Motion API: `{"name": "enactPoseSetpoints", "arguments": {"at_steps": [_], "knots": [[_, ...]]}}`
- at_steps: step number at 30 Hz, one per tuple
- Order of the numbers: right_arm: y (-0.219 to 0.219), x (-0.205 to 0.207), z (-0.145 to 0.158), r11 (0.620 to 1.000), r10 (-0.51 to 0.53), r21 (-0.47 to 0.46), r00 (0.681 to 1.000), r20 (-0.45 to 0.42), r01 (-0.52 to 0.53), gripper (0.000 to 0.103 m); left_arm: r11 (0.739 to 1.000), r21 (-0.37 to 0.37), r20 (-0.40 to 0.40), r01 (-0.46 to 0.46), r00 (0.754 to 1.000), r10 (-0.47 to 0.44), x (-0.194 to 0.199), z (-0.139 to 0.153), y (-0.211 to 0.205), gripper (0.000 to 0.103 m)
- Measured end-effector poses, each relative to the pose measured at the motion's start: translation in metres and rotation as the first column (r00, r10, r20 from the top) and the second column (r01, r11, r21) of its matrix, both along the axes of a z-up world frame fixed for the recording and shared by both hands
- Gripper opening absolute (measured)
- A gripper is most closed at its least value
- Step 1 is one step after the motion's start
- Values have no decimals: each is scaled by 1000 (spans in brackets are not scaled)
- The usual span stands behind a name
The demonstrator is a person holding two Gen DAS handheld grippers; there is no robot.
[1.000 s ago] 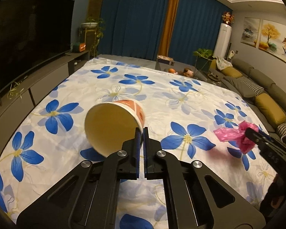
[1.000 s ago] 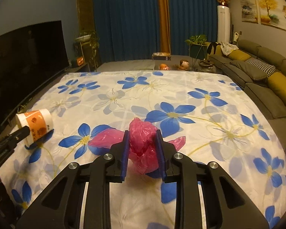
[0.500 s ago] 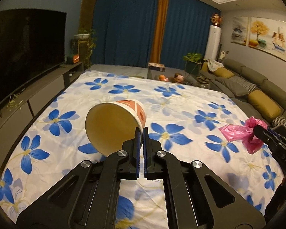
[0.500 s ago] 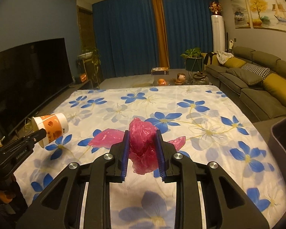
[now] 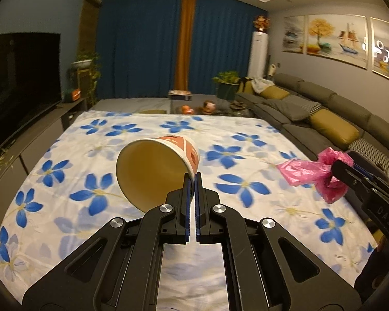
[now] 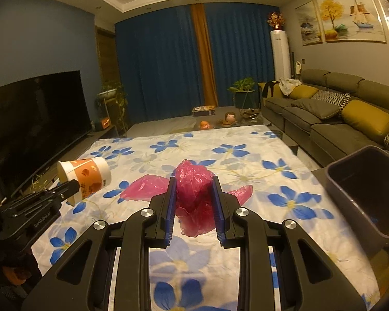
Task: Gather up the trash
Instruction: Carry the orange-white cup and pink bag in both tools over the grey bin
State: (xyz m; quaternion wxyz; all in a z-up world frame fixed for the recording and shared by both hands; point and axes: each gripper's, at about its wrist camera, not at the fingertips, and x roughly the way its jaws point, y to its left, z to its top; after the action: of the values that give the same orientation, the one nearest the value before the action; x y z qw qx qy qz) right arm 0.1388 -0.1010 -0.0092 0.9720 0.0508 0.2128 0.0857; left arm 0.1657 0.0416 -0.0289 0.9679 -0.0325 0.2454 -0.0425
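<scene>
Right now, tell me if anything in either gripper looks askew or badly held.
The cup is odd: the left gripper pinches only its rim, so it hangs tipped, mouth toward the camera. It looks empty, nothing spilled. The bag sits crumpled in the right gripper, loose ends sticking out both sides.

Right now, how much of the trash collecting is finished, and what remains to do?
Done: both pieces are picked up off the flowered cloth. In hand: the left gripper pinches the rim of the paper cup, and the right gripper clamps the pink plastic bag. Left: neither is in the dark bin at the right yet; what can be seen of its inside shows no trash.
</scene>
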Motion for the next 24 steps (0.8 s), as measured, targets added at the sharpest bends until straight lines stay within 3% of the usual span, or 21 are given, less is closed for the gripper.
{"name": "enactPoseSetpoints", "arguments": {"at_steps": [13,24], "knots": [[-74,-29,9,992,-124,17,992,35,123,26,988,39,19,151,988,-152,-3,11,-94,2],[-139,-45,13,968,-251,22,966,65,250,26,954,59,32,294,955,-296,3,21,-184,2]]}}
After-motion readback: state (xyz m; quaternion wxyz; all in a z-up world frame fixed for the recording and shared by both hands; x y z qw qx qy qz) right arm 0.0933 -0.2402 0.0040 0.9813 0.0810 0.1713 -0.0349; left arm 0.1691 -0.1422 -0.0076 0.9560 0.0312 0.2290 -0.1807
